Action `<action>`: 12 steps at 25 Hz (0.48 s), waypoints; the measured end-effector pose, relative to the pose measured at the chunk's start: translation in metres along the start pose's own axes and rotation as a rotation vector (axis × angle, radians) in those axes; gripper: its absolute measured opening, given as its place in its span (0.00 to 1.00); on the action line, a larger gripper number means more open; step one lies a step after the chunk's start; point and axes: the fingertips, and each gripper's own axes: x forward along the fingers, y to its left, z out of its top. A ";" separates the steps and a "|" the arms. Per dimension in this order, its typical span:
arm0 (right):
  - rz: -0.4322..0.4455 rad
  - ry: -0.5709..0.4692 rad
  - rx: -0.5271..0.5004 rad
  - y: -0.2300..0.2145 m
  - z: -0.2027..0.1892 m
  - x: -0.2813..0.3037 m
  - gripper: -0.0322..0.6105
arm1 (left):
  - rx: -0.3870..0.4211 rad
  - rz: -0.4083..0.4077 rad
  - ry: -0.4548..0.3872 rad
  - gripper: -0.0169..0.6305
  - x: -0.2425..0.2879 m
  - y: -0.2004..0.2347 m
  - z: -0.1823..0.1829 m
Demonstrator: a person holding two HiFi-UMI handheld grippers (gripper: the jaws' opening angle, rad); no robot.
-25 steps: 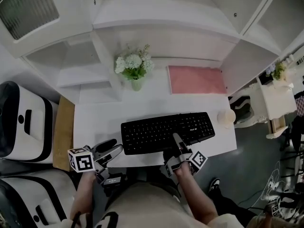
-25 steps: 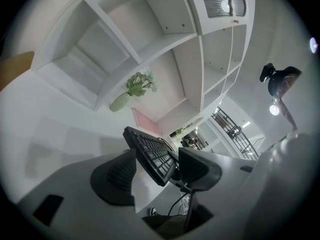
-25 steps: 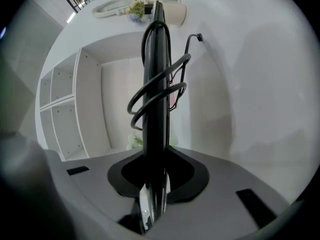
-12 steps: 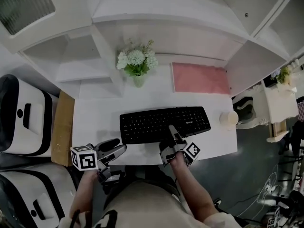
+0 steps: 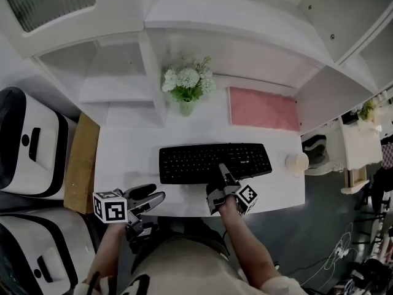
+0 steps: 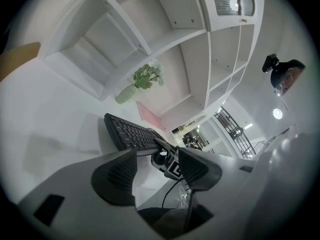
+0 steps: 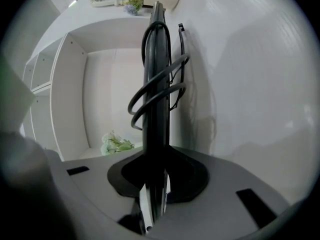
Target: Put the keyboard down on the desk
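We judge the keyboard (image 5: 215,162) to be a light, stiff plastic slab, smooth at the rim and long enough to lever against a one-point hold, so the middle of a long edge is the sensible place to take it. That is roughly where the right gripper (image 5: 223,177) has it: its jaws are clamped onto the front long edge, and its own view shows the board edge-on between them. The keyboard lies over the middle of the desk (image 5: 129,158), parallel to the front edge and nearer to it than to the back. The left gripper (image 5: 150,195) hangs by the front-left corner with its jaws apart and nothing between them. A looped cable (image 7: 159,91) hangs off the underside and may snag or prop the board. We cannot tell whether the underside is resting on the desk or is just above it, nor where the cable ends.
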 end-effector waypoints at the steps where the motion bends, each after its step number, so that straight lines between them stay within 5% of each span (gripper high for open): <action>1: 0.000 -0.002 0.004 0.000 -0.001 0.001 0.18 | -0.001 -0.002 0.000 0.44 -0.001 0.000 -0.001; 12: -0.058 -0.040 -0.006 -0.009 0.002 0.013 0.18 | -0.006 0.009 0.011 0.44 -0.009 0.003 -0.008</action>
